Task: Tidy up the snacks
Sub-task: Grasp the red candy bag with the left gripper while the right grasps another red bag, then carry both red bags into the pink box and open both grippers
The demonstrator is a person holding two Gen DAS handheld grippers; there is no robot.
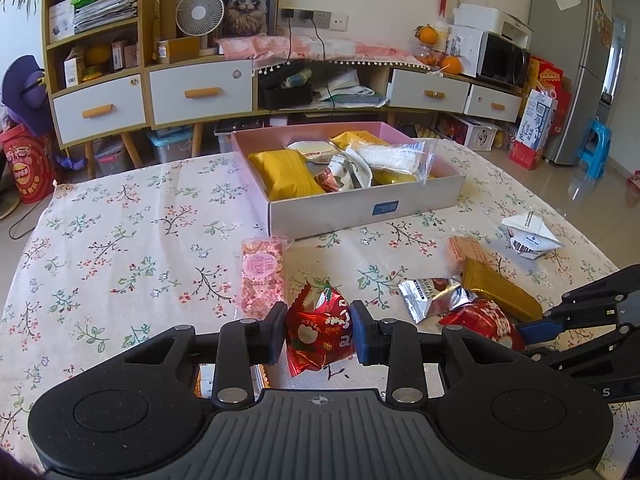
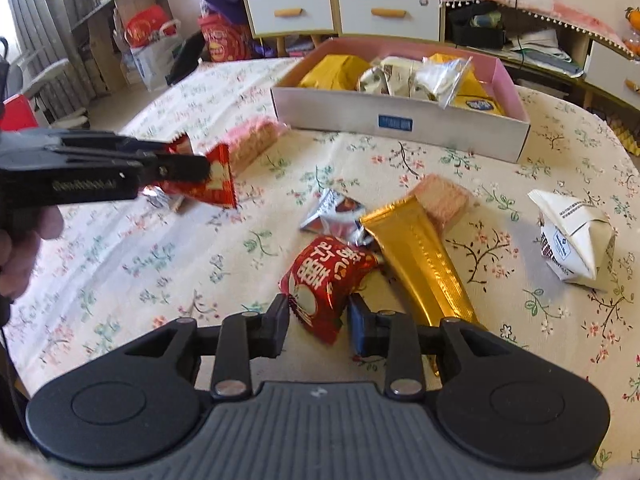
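Observation:
My left gripper [image 1: 319, 330] is shut on a red snack packet [image 1: 318, 330] and holds it above the table; it also shows in the right wrist view [image 2: 214, 178]. My right gripper [image 2: 318, 324] is shut on a second red snack packet [image 2: 324, 280] low over the cloth. A pink-lined white box [image 1: 360, 210] with several snacks stands at the table's far side; it shows in the right wrist view [image 2: 400, 126] too. Loose on the cloth lie a gold packet [image 2: 420, 256], a silver packet [image 2: 332, 212], two pink wafer packs [image 2: 442, 200] [image 2: 252, 140] and a white pyramid carton [image 2: 576, 236].
A floral tablecloth [image 1: 120, 240] covers the table. Behind it stands a low sideboard with drawers [image 1: 200, 92], a fan and a microwave [image 1: 504, 60]. A fridge [image 1: 572, 60] and a blue stool [image 1: 598, 148] stand at the right.

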